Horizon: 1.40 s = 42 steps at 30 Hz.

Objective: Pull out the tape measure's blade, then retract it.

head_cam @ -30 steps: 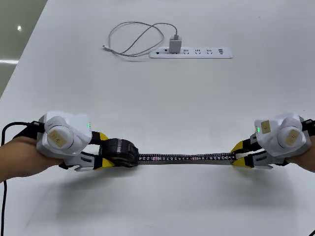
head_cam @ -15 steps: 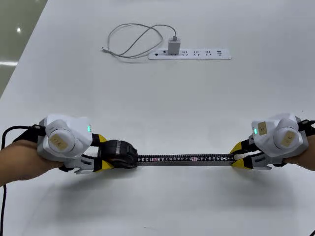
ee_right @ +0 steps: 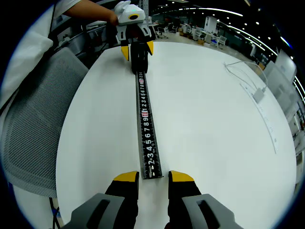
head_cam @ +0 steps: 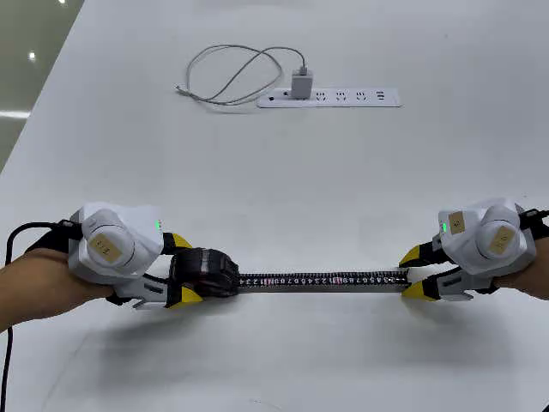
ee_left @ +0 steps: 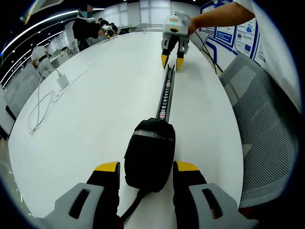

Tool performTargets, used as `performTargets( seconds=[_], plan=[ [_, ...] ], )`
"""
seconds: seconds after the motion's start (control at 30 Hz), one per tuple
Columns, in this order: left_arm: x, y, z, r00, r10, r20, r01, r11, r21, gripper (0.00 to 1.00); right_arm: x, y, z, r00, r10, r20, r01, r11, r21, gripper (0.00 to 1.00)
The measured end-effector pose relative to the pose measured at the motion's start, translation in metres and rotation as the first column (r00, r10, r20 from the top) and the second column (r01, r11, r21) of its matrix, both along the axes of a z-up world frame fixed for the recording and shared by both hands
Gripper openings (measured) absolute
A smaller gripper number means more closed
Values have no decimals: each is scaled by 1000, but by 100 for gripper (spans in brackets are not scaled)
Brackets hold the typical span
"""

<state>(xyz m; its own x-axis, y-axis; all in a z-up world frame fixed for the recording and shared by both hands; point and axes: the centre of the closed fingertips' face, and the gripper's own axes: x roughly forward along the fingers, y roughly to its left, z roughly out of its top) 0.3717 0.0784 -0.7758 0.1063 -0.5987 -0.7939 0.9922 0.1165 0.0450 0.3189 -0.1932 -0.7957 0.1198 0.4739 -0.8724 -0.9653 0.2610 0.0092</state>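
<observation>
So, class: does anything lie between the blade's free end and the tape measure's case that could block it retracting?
Nothing visible does. The blade lies straight on bare table up to the case; the power strip sits well aside.

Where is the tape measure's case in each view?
Head view: lower left, the case between the left gripper jaws.
Left gripper view: bottom centre, between its own jaws.
Right gripper view: top, left of centre, at the blade far end.
Shared landmark: the extended blade running from it.
</observation>
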Motion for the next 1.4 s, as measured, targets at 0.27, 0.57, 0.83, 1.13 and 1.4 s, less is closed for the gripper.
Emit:
performTargets(
  seconds=[0.27, 0.57, 0.83, 1.13, 1.4],
  plan=[
    [3, 0, 5, 999, 43, -15, -44, 999, -32, 43, 5, 13, 11, 994, -104, -36, 107, 988, 115, 25],
    [1, 2, 9, 999, 39, -2, -39, 999, -36, 44, 5, 15, 15, 994, -103, -18, 105, 987, 119, 26],
    [-2, 6, 23, 993, 118, -13, -119, 989, -94, 46, 3, 13, 29, 982, -191, 0, 188, 967, 172, 33],
    [-9, 16, 34, 974, 225, -28, -226, 964, -141, 52, -5, 10, 41, 961, -275, 9, 267, 941, 208, 44],
    [-14, 23, 39, 962, 273, -27, -273, 949, -160, 57, -9, 7, 49, 944, -330, 29, 316, 922, 223, 51]
  ],
)
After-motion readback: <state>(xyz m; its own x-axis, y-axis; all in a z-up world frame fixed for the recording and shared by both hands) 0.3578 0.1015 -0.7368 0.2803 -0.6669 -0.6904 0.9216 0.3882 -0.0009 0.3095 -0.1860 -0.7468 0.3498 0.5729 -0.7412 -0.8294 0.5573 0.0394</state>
